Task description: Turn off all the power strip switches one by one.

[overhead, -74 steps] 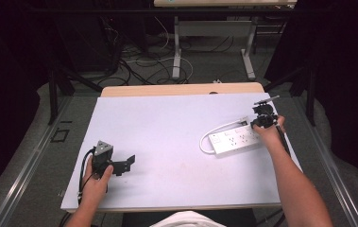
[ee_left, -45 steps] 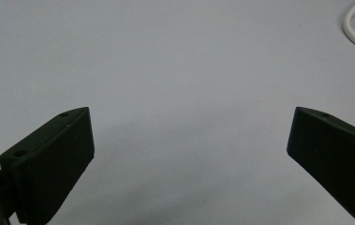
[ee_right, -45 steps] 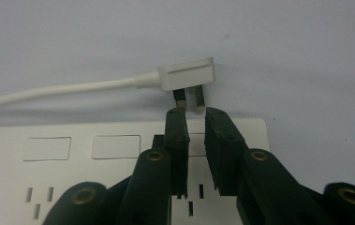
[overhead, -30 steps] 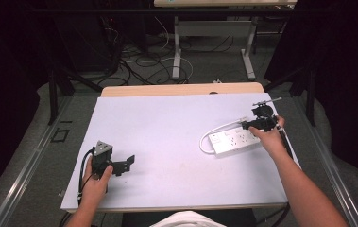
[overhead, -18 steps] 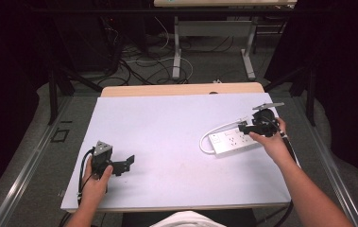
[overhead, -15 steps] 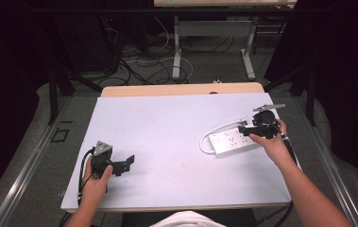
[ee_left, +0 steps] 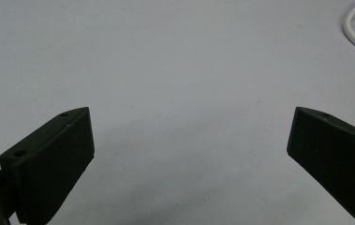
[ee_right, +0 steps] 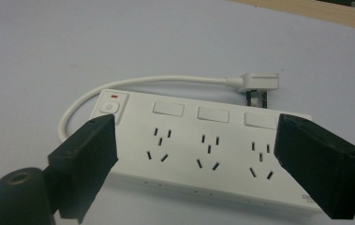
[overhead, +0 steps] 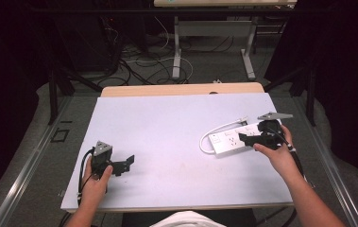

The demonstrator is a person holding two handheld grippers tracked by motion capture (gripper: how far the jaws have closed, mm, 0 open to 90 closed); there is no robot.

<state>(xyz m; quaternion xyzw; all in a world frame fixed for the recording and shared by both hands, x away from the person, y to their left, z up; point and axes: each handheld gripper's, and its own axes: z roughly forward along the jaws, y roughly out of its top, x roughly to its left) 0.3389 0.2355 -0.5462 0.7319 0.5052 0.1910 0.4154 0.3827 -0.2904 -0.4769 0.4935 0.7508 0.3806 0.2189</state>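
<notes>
Black jaws of my right gripper (ee_right: 194, 159) stand wide, straddling the strip (ee_right: 203, 150) without touching it, so I judge the grasp not yet made. It lies flat at the table's (overhead: 167, 123) right side, cord (ee_right: 133, 86) looped round to its plug (ee_right: 258, 83). My left gripper (ee_left: 189, 154) hangs wide over bare table, idle. One strip corner is cut off behind a jaw; its printing is unreadable.

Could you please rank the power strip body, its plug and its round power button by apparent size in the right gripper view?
1. Power strip body, far the largest.
2. Plug, much smaller.
3. Round power button, the smallest; the plug lies farther back, yet looks bigger.
</notes>
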